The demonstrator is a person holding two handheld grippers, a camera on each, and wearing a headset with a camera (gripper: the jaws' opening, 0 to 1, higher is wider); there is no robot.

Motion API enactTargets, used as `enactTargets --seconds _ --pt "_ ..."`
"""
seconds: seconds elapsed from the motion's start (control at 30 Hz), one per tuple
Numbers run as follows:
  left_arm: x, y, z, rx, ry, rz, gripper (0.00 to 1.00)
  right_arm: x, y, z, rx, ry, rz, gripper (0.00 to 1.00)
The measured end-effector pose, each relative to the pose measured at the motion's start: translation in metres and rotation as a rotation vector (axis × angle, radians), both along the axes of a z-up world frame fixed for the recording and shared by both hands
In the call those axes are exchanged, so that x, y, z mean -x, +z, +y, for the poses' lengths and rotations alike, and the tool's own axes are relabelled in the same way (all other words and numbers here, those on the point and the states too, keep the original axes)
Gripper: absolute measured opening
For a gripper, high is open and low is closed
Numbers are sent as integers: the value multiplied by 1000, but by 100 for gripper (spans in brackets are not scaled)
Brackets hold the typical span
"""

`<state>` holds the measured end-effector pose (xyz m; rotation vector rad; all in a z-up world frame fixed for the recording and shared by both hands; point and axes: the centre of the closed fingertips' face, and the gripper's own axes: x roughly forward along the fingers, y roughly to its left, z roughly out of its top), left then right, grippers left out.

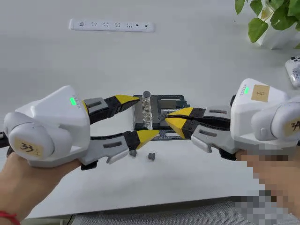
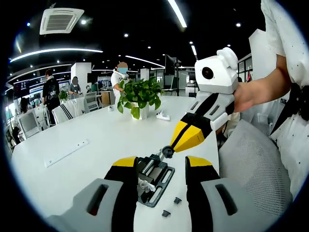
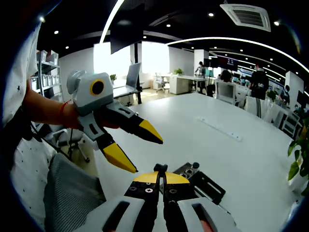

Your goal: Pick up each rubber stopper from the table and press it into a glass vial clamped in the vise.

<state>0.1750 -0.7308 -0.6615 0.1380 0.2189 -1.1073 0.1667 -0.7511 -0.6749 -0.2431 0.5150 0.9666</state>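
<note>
A small black vise (image 1: pixel 171 101) stands mid-table and clamps a row of glass vials (image 1: pixel 146 114); the far vial carries a dark stopper (image 1: pixel 146 94). Two loose rubber stoppers (image 1: pixel 151 156) lie on the table in front of the vise. My left gripper (image 1: pixel 136 117) is open, its yellow tips spread on the left side of the vials. My right gripper (image 1: pixel 174 118) comes in from the right, shut on a small dark stopper (image 2: pixel 167 152) held just above the vise (image 2: pixel 154 179). In the right gripper view its jaws (image 3: pixel 161 173) are closed together, with the vise (image 3: pixel 200 182) beyond.
A white power strip (image 1: pixel 111 25) lies at the back of the white table (image 1: pixel 197 51). A potted plant (image 1: pixel 269 18) and a white device (image 1: pixel 294 70) sit at the back right. The table's front edge runs close to the person's hands.
</note>
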Motion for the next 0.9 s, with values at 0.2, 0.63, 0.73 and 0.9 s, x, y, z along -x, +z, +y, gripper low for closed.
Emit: enactTargets --seconds 0.2,0.63,0.73,0.9 --pt "2 4 -6 4 -13 -17 26 1 5 5 -17 -1 1 0" --pt "4 6 -11 7 -29 -24 12 3 11 10 -43 0 3 0" --pt "4 6 -11 6 -28 -25 10 3 11 10 -45 -2 5 0" --pt "3 7 -11 7 -25 -27 6 4 12 10 -48 -4 6 0"
